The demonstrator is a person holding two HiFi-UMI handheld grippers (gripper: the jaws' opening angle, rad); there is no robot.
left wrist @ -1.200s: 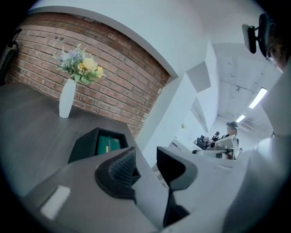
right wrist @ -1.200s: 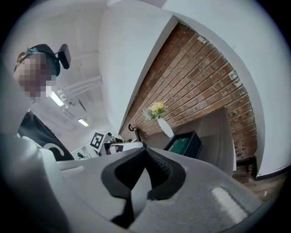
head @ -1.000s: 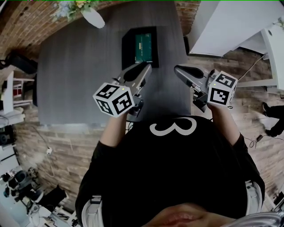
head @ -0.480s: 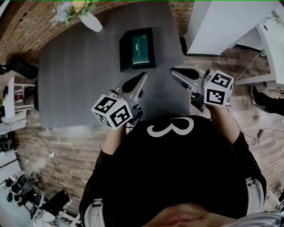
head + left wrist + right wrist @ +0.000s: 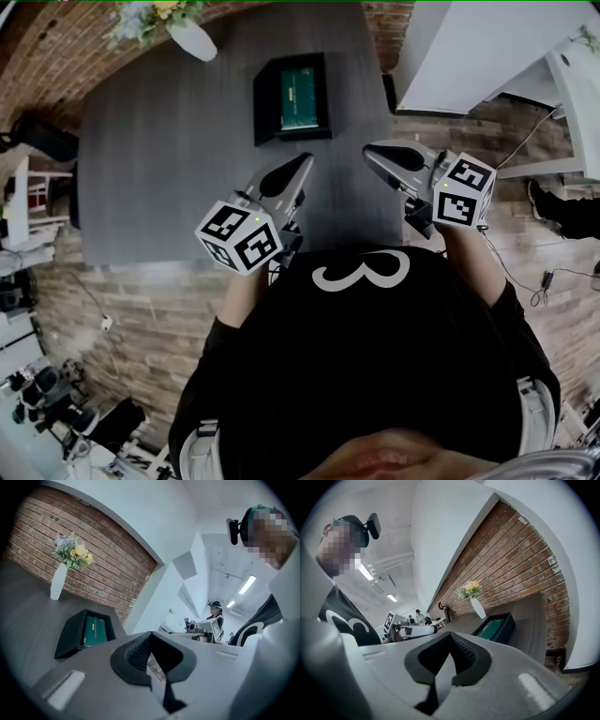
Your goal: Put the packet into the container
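Both jaws of our left gripper [image 5: 302, 165] are pressed together with nothing between them, and our right gripper [image 5: 373, 150] is clenched the same way, also empty. We hold the two side by side, apart from each other, above the near edge of the dark grey table [image 5: 159, 169], pointing roughly level toward its far side. The green packet [image 5: 300, 97] lies flat inside the black open-topped container [image 5: 265, 103], which sits in the far half of the table, nearer the right edge than the left. A white vase [image 5: 194, 39] with flowers [image 5: 155, 13] stands close to the far left corner, well apart from the container. We see no other packet on the table. As we judge it, the placing step is finished, since the packet rests fully within the container walls and neither gripper touches it. The next move calls for very little: we would keep both grippers closed and clear of the container, so that nothing nudges it or disturbs the packet.
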